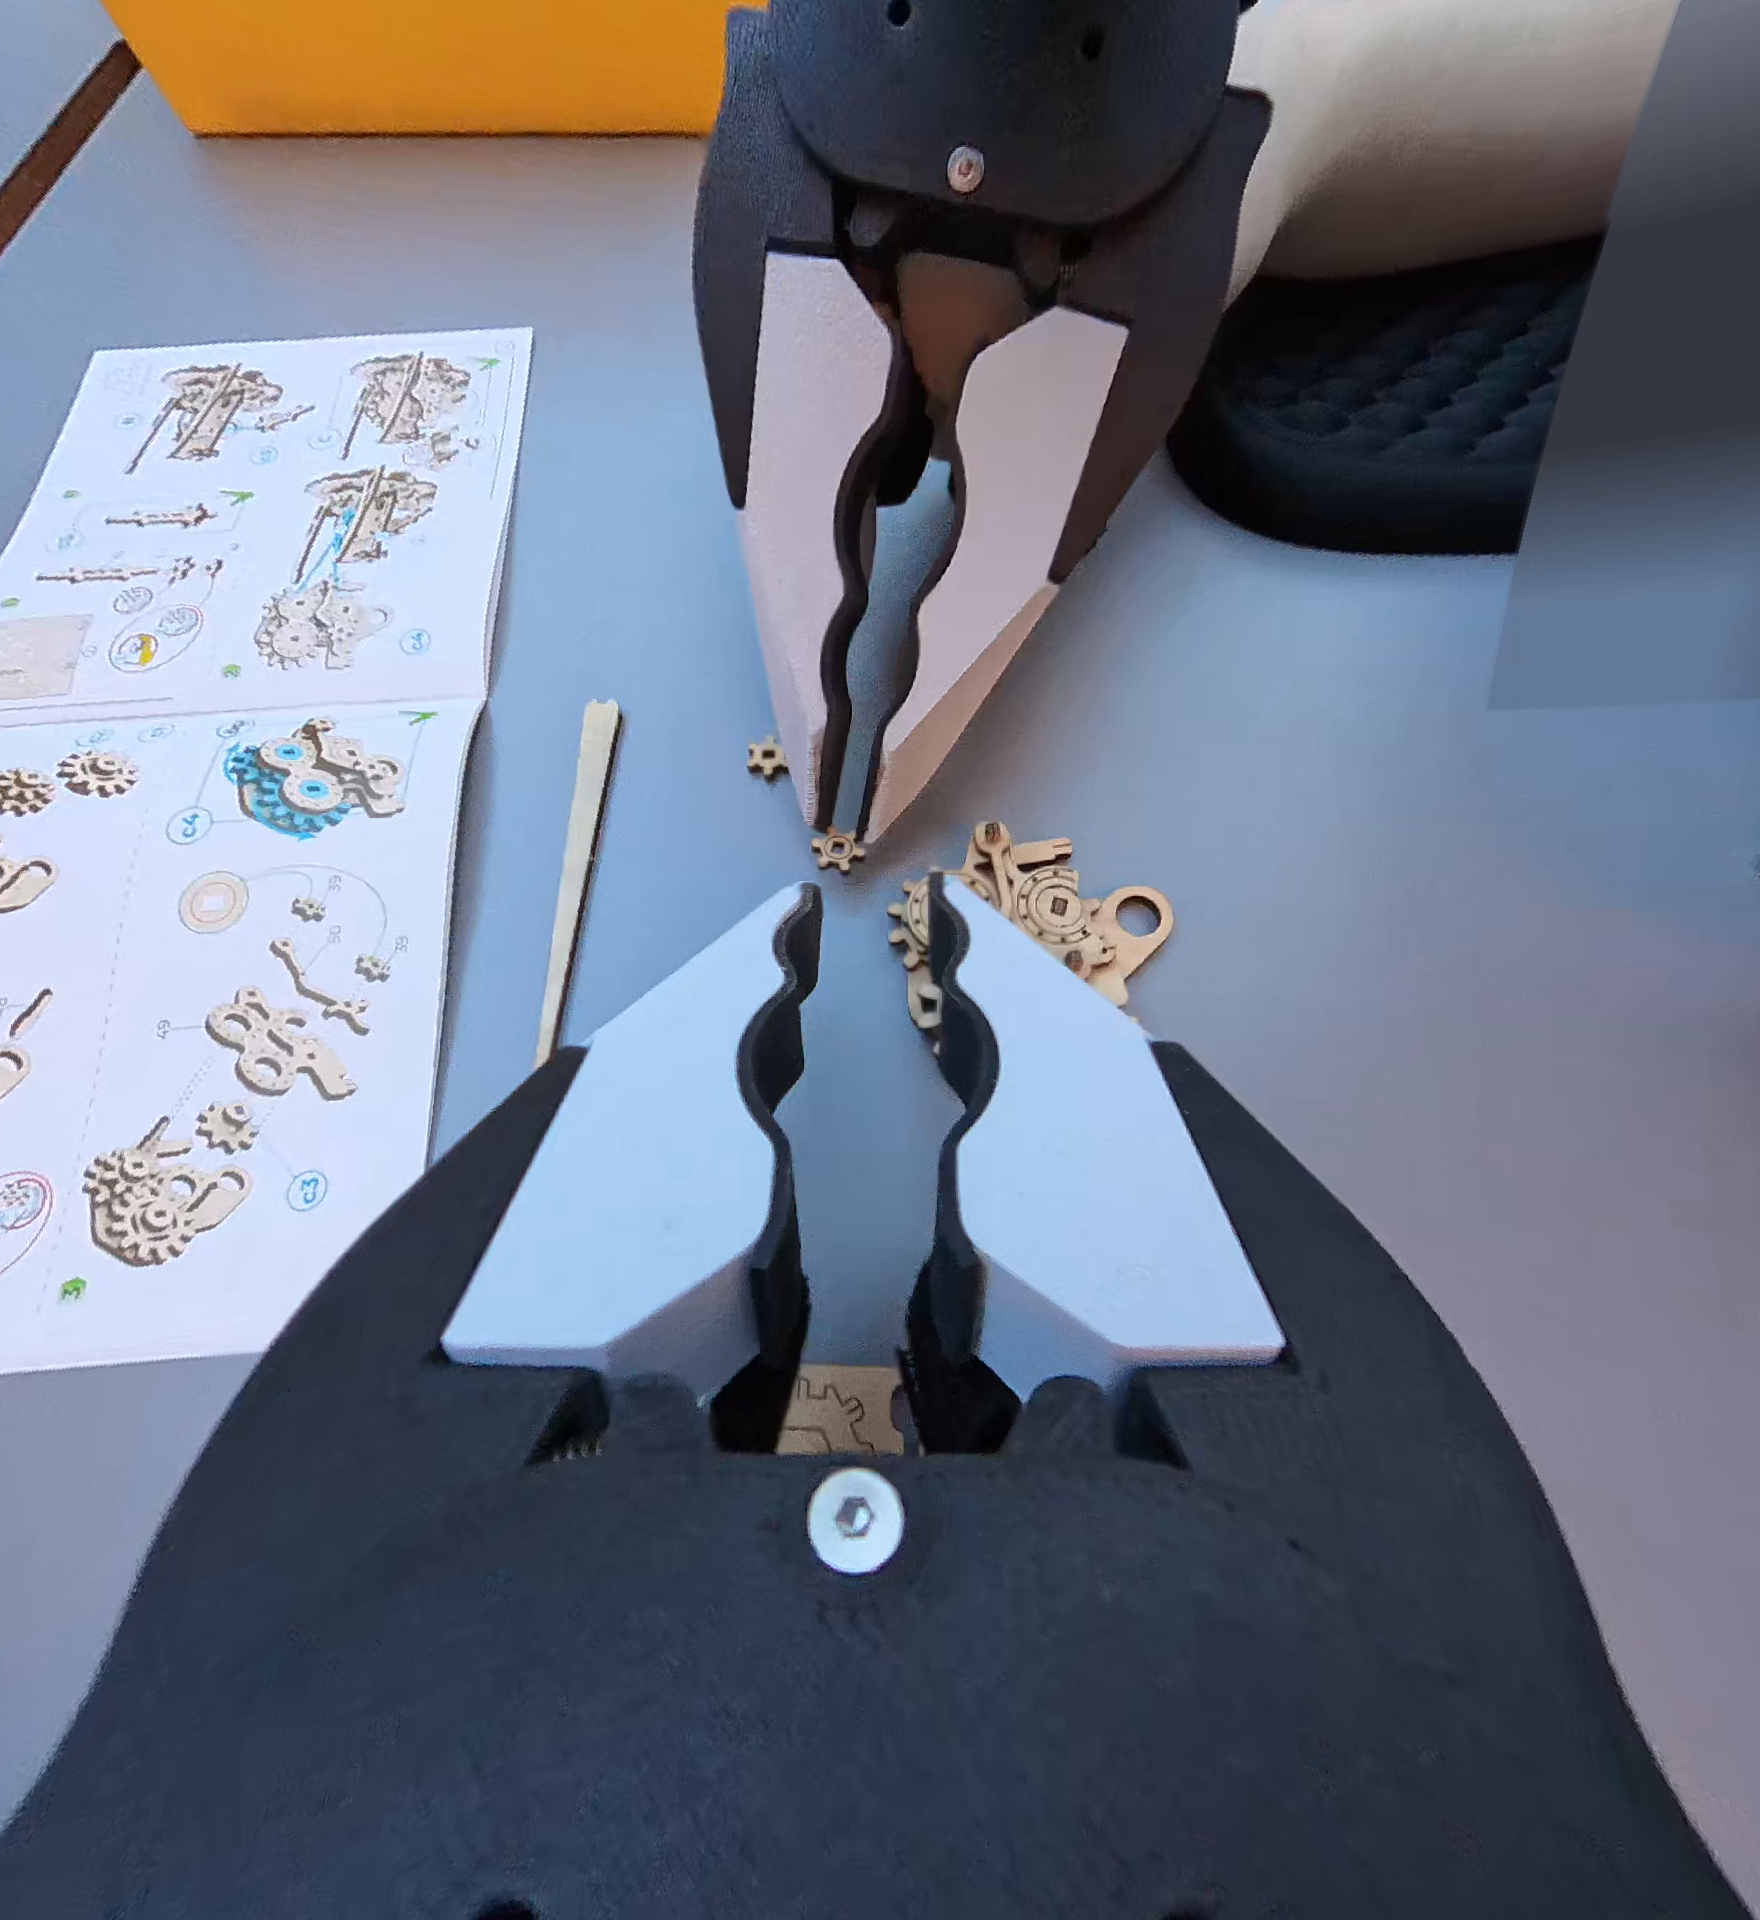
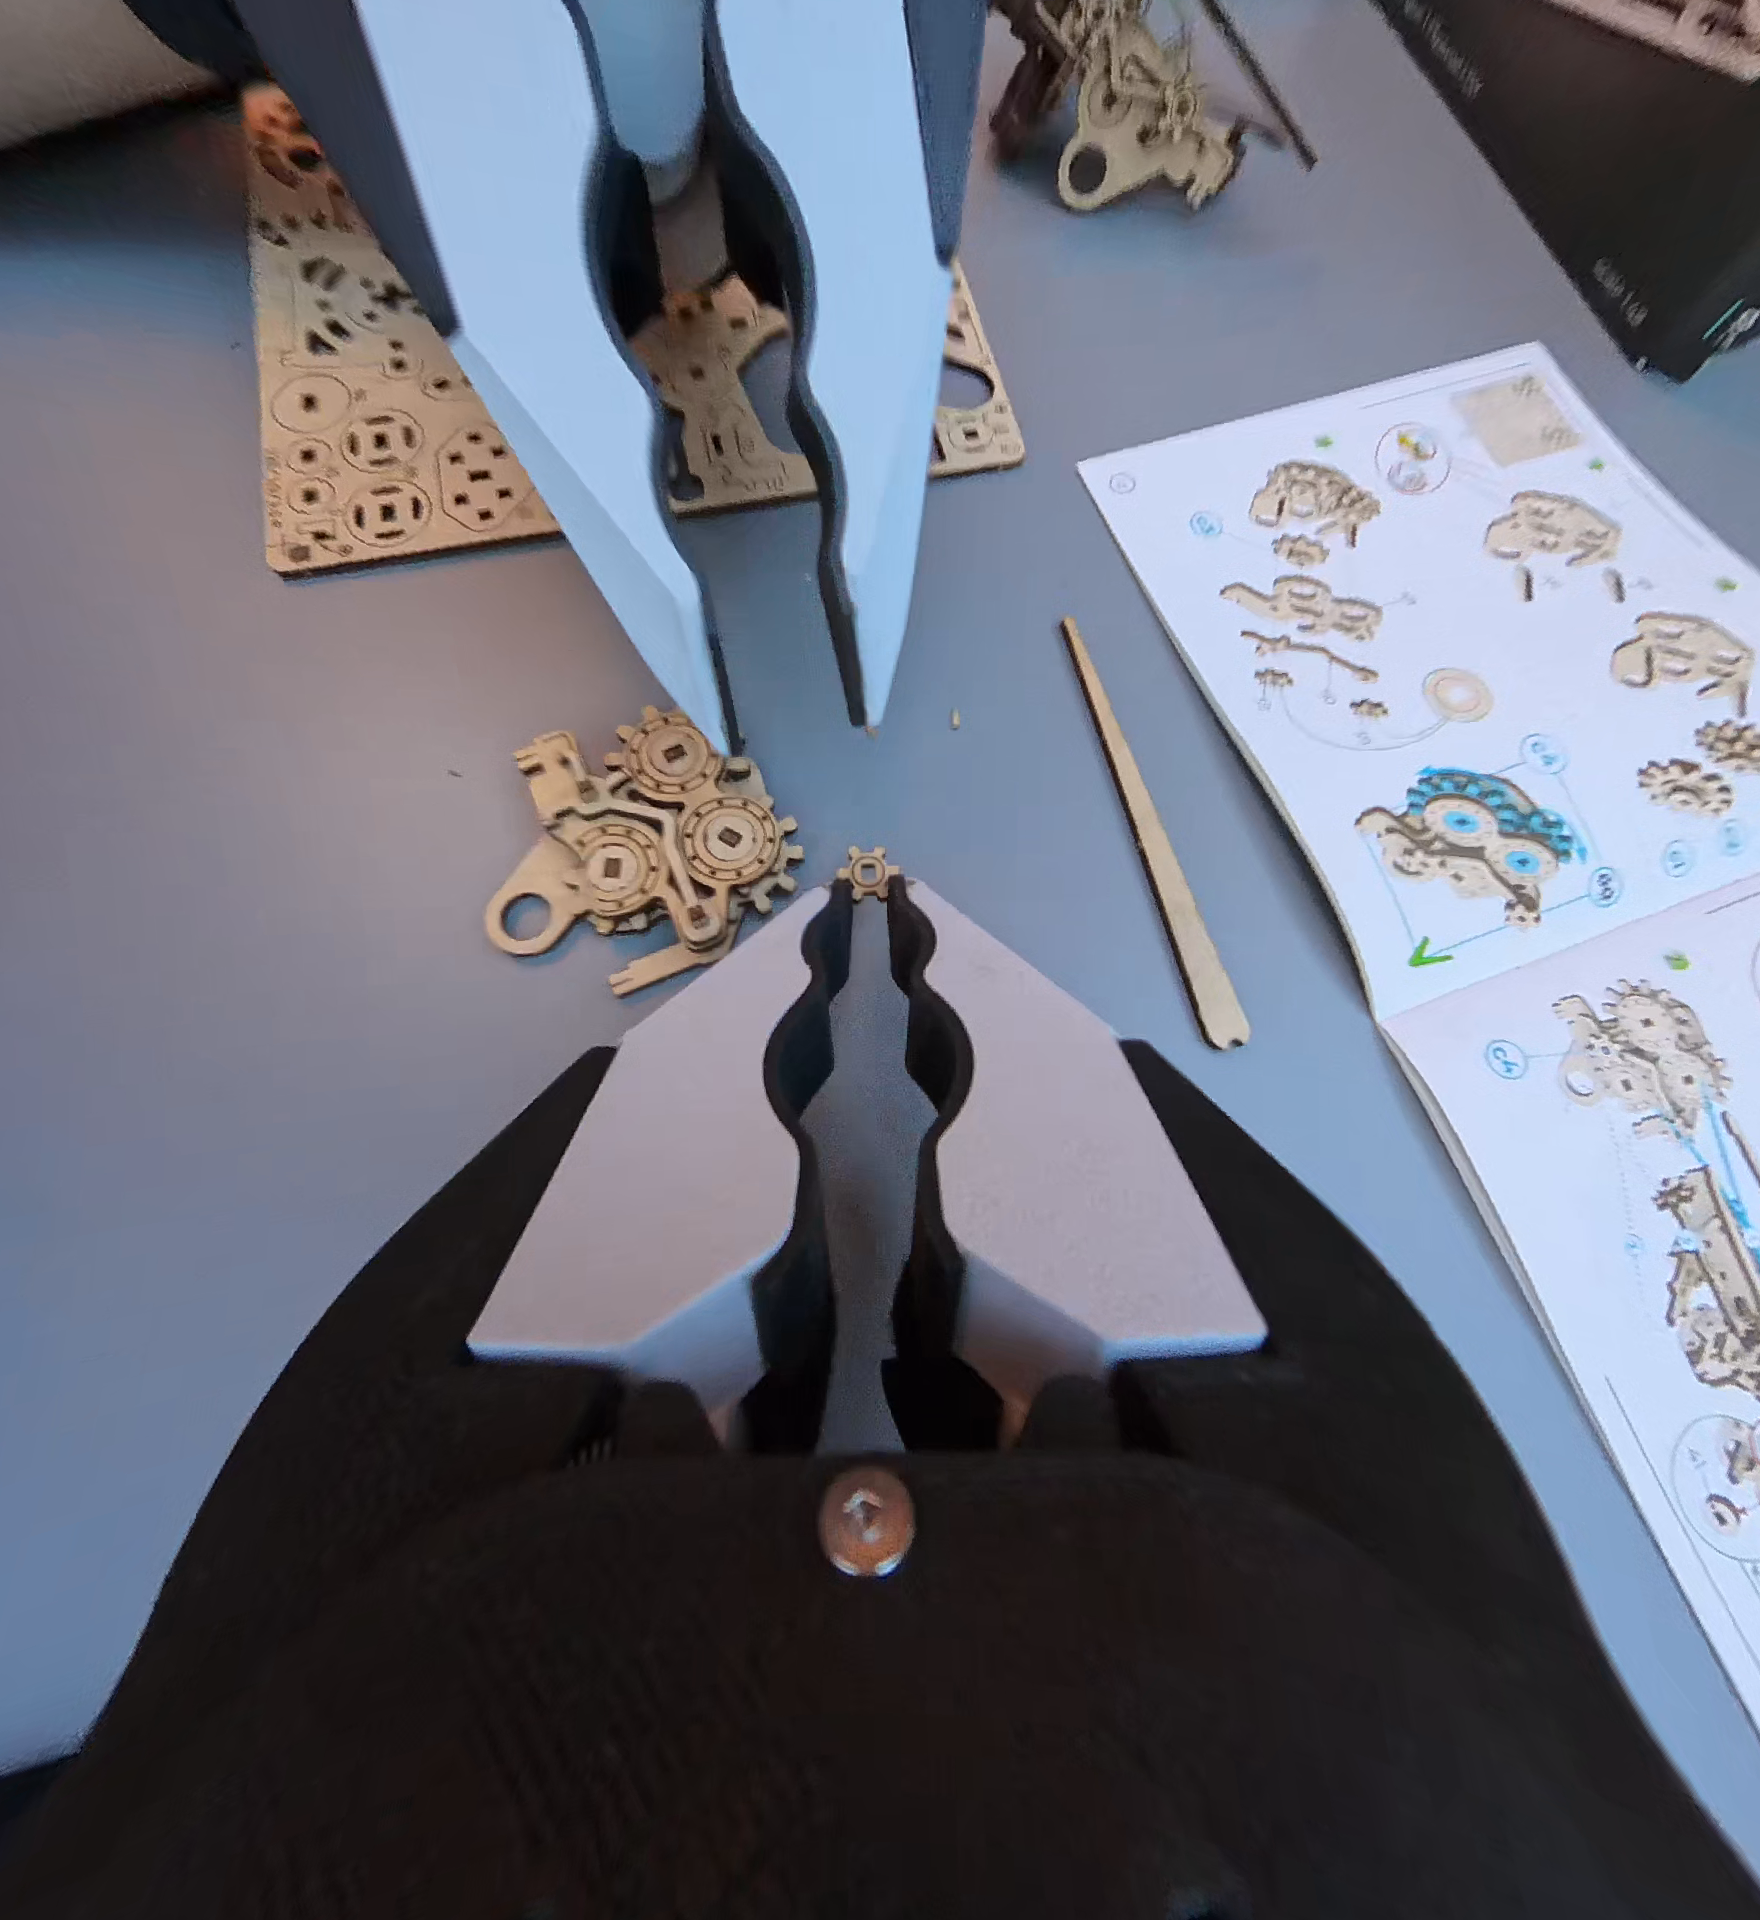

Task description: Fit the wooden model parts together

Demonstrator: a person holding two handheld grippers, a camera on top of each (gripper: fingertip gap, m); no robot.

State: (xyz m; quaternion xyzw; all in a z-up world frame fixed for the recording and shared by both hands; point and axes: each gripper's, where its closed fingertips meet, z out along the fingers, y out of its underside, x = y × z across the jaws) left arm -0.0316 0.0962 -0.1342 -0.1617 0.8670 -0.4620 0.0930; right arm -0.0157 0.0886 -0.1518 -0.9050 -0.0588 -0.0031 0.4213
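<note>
My right gripper [image 2: 868, 891] is shut on a small wooden gear [image 2: 868, 871], pinched at the very fingertips, low over the grey table. In the left wrist view it comes in from the top [image 1: 841, 826] with the gear [image 1: 838, 850] at its tip. My left gripper [image 1: 876, 896] is open and empty, its tips just short of that gear. It faces the right gripper from the far side in the right wrist view [image 2: 793, 727]. A flat wooden gear assembly [image 2: 647, 842] lies beside both grippers; the left fingers partly hide it in the left wrist view [image 1: 1063, 914].
A second small gear [image 1: 768, 758] and a thin wooden stick [image 2: 1151, 831] lie on the table. An open instruction booklet [image 2: 1530, 727], a wooden parts sheet [image 2: 388, 457], a partly built model [image 2: 1136, 135], a black box [image 2: 1634, 156] and a yellow box [image 1: 419, 62] surround the work spot. Both grippers' tips are close together, under 4 cm apart. From the right gripper's tips to the thin wooden stick [image 2: 1151, 831] is close to 6 cm. It is also in sight in the left wrist view [image 1: 574, 867].
</note>
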